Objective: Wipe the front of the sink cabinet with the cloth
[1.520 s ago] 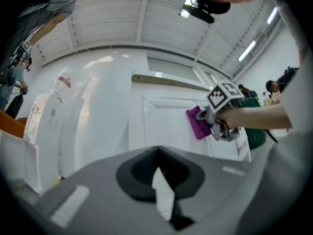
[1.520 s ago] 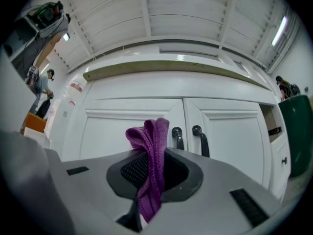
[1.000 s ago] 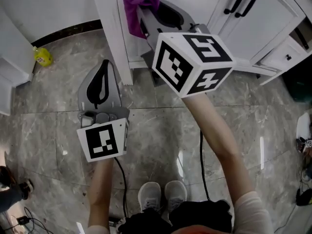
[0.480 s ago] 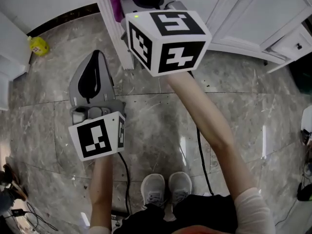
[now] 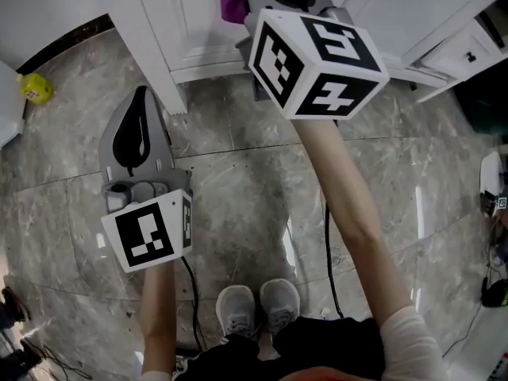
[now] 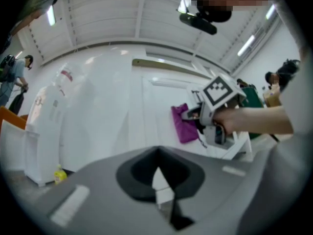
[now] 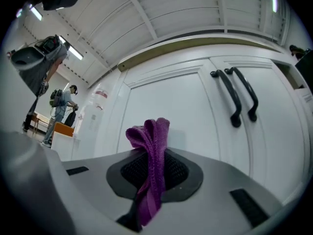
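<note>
right gripper (image 7: 149,195): pressed together on the cloth (image 7: 152,155); purple fold pinched between the pads, a bunched tuft standing past the tips, a tail hanging down through the jaws.

cloth position: up at the white cabinet door (image 7: 166,106), left of the two black handles (image 7: 239,99); contact with the panel not certain from either gripper view, very close at least.

left gripper (image 6: 159,192): jaws together, nothing between them; held low over the floor (image 5: 238,197), well apart from the cabinet, idle.

risk 1, slip: only a narrow fold clamped; drag against the panel likely to pull the cloth out through the jaws, or to roll the tuft aside.

risk 2, hard contact: tuft small; too much press or a tilt of the wrist and bare jaw plastic scrapes the paint instead of cloth.

risk 3, snag: sweep to the right runs toward the handles; hanging tail or a jaw tip could catch there.

risk 4, patchy wipe: narrow contact patch, so stripes missed unless passes overlap.

surroundings: cabinet corner post (image 5: 159,38) just ahead of the left gripper; a forward swing could knock it. Yellow bottle (image 5: 36,88) at the wall, clear of the work. Cable (image 5: 327,236) trailing on the floor beside the feet, a trip hazard on a sideways step.
</note>
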The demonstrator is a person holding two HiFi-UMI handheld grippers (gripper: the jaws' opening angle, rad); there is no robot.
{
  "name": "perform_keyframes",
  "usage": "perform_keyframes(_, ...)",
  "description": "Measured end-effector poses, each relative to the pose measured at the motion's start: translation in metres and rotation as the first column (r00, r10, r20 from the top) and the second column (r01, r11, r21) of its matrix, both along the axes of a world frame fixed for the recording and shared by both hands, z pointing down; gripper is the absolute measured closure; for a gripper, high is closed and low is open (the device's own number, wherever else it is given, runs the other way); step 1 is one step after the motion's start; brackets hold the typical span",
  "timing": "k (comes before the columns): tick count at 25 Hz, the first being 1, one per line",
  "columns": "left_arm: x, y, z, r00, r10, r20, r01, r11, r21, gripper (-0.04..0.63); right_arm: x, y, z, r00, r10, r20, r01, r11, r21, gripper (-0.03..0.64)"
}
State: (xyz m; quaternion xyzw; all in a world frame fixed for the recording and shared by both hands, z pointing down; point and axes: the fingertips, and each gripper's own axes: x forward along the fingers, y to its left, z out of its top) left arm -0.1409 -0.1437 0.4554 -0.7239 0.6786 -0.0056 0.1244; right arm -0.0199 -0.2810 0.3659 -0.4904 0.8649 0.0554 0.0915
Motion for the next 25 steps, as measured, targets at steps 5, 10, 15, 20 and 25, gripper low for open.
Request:
perform_keyframes(5, 0.027, -0.007, 0.004, 0.999, 0.053, -0.011, -0.053, 0.999, 0.000, 0.591, 0.057, -0.011, 0.004, 0.994, 0.107, 0.005, -0.107, 0.994, -0.004, 0.566)
perform_keyframes(10, 0.045, -0.012, 0.005, 0.997, 0.083, -0.013, -0.083, 0.997, 0.002, 0.591, 0.105, -0.016, 0.000, 0.982, 0.189, 0.012, -0.189, 0.982, -0.012, 0.565)
perform_keyframes(15, 0.060, -0.017, 0.011, 0.993, 0.116, -0.034, -0.116, 0.993, -0.008, 0.591, 0.131, -0.017, 0.000, 0.972, 0.235, 0.018, -0.234, 0.972, -0.018, 0.566)
perform_keyframes(20, 0.062, -0.017, 0.012, 0.992, 0.120, -0.034, -0.120, 0.993, -0.009, 0.591, 0.153, -0.021, 0.002, 0.960, 0.279, 0.019, -0.278, 0.960, -0.035, 0.566)
perform_keyframes(25, 0.051, -0.015, 0.013, 0.994, 0.099, -0.044, -0.100, 0.995, -0.011, 0.591, 0.149, -0.020, 0.003, 0.959, 0.282, 0.030, -0.281, 0.959, -0.040, 0.566)
